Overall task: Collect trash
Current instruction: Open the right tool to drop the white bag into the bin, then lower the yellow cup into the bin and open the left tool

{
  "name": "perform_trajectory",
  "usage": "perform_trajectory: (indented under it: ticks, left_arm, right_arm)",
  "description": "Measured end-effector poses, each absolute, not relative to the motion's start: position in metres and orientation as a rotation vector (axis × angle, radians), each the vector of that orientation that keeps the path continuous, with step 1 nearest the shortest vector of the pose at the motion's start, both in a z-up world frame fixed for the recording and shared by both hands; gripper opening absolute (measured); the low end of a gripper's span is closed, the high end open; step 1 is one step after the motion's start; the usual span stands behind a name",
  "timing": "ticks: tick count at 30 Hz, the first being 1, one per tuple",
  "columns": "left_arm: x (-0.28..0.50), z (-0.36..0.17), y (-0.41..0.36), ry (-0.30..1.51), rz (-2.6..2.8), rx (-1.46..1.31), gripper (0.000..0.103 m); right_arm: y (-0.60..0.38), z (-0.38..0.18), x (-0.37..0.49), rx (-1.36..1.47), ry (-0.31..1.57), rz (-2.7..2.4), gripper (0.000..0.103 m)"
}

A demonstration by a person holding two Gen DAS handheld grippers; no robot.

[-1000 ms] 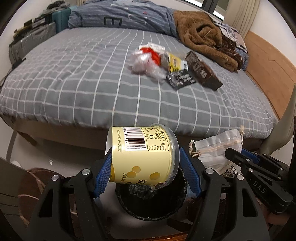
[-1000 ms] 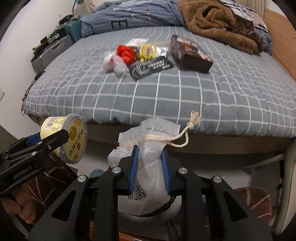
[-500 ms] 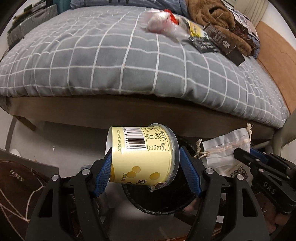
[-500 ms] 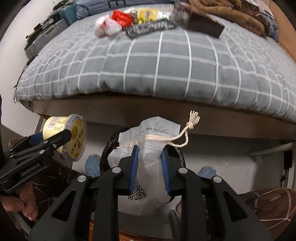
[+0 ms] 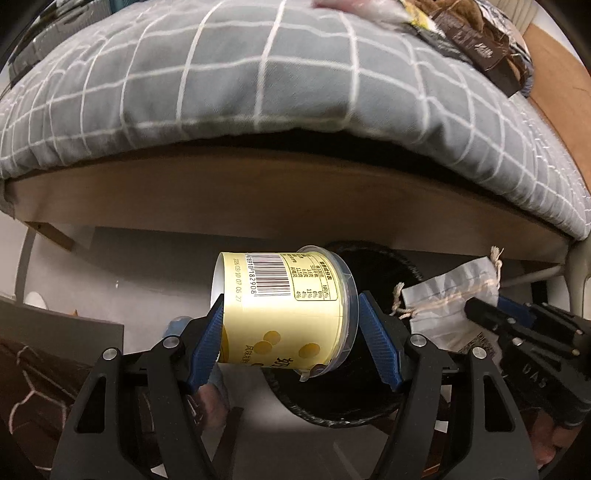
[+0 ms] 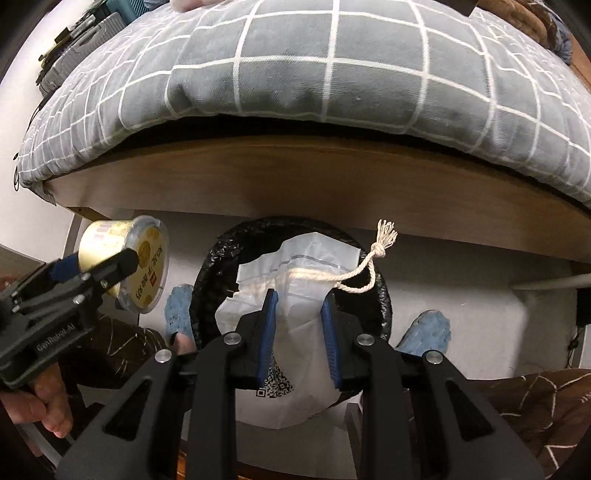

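Currently both tools loaded. Left gripper (image 5: 290, 341) clamps a pale yellow cylindrical paper tub with clear plastic lid (image 5: 284, 308), lying sideways between the blue pads, barcode up. Tub sits over the near-left rim of the round bin lined with a black plastic bag (image 5: 384, 402), on the floor just in front of the wooden bed frame (image 5: 258, 199). Right gripper (image 6: 298, 332) pinches a translucent white drawstring pouch with a QR code and a cream cord (image 6: 291, 295), hanging right above the bin mouth (image 6: 214, 291).

Step in hand, by my read: drop-off, both items at the bin. Next: spread the right jaws to drop the pouch; shift the tub further over the opening first, else it may clip the rim. More wrappers (image 5: 417, 18) remain on the grey checked bedcover (image 5: 221, 81).
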State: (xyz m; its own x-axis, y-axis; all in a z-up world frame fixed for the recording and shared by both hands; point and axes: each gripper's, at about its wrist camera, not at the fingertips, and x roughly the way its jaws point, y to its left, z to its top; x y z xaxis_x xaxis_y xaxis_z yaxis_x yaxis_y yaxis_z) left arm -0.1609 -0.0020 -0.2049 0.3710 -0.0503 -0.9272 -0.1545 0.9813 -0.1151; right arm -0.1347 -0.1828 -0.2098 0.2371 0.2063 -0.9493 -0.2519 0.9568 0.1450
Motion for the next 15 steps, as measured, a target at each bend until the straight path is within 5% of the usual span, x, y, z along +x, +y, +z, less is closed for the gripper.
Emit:
perform_trajectory:
  ticks: [4,9,15]
  left_arm:
    - [-0.159,-0.214,0.002,1.197,0.087,-0.192,0.068]
    - [-0.156,-0.222,0.004,1.203,0.083,-0.201,0.068]
    - [-0.155,-0.22,-0.003,1.201,0.055,-0.199,0.068]
  right_arm:
    - [-0.173,-0.217,-0.13,-0.048,1.297,0.324,0.025]
    - [-0.176,-0.216,-0.127,-0.057,1.283,0.307,0.039]
    - [-0.195,-0.199,-0.119,-0.048,1.228,0.255,0.078]
